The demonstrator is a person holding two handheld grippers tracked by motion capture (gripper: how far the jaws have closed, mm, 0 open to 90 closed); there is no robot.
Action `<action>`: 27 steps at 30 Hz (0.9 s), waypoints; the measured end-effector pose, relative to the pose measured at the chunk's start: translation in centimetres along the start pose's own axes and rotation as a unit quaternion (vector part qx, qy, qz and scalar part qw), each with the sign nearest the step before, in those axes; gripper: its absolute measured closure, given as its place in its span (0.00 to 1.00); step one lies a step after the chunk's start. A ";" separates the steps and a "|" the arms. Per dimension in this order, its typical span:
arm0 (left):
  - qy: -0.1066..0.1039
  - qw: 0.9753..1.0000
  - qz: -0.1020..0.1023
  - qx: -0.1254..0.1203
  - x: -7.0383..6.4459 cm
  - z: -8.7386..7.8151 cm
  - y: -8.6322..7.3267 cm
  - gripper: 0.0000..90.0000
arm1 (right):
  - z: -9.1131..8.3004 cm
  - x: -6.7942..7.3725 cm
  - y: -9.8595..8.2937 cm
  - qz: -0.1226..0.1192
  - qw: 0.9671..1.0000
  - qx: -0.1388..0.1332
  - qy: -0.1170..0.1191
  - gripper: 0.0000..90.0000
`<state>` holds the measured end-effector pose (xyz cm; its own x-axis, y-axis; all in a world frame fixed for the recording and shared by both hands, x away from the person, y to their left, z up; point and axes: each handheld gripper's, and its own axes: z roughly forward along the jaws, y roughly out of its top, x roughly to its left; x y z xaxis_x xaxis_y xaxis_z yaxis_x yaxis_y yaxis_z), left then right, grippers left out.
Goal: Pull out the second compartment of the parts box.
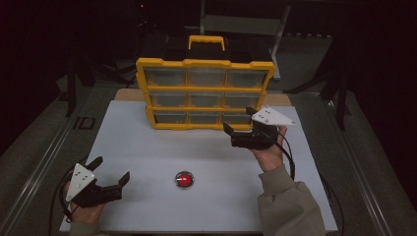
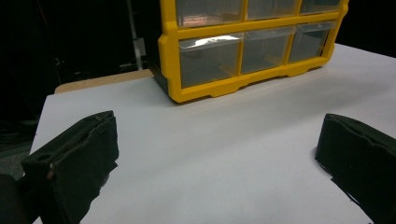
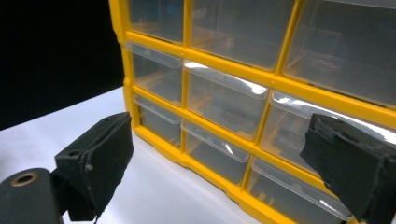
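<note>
A: Where does the yellow drawer cabinet (image 1: 205, 93) stand relative to the right gripper (image 1: 240, 122)?

B: At the far middle of the white table (image 1: 147, 152), upright, drawer fronts facing the person. The right gripper sits just in front of the cabinet's lower right corner. Its jaws are spread wide and hold nothing. In the right gripper view, the bottom-row drawers (image 3: 219, 151) lie between the two black pads (image 3: 109, 154), close ahead; touching cannot be told.

A: And the left gripper (image 1: 112, 170)?

B: Near the table's front left corner, well apart from the cabinet (image 2: 243, 51), jaws likewise wide apart and empty.

A: What room is open?

B: A broad bare stretch of table lies between cabinet and front edge. A red button (image 1: 184, 179) sits near the front middle, between the two hands.

A: Materials and shapes?

B: The cabinet has a yellow plastic frame, a three-by-three grid of clear glossy drawers, and a yellow handle (image 1: 206, 42) on top. The table surface is matte and smooth. The jaw pads are black, blocky, with rough edges.
</note>
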<state>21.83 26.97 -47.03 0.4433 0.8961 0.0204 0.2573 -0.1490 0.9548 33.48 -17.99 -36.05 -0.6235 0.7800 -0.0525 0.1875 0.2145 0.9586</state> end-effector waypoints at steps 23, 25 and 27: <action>0.000 1.000 0.002 0.001 0.1 0.0 0.0 0.00 | 3.9 0.3 1.3 -0.004 1.000 0.008 0.008 0.09; 0.001 1.000 0.001 0.001 0.1 0.0 0.0 0.00 | 4.3 0.3 1.3 -0.006 1.000 0.010 0.008 0.09; 0.001 1.000 0.001 0.000 0.1 0.0 -0.1 0.00 | 4.6 0.4 1.4 -0.008 1.000 0.012 0.009 0.09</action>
<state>21.87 27.07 -47.09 0.4413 0.8971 0.0222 0.2569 -0.1500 0.9547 37.01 -14.67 -36.05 -0.6400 0.7657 -0.0634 0.1944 0.2412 0.9508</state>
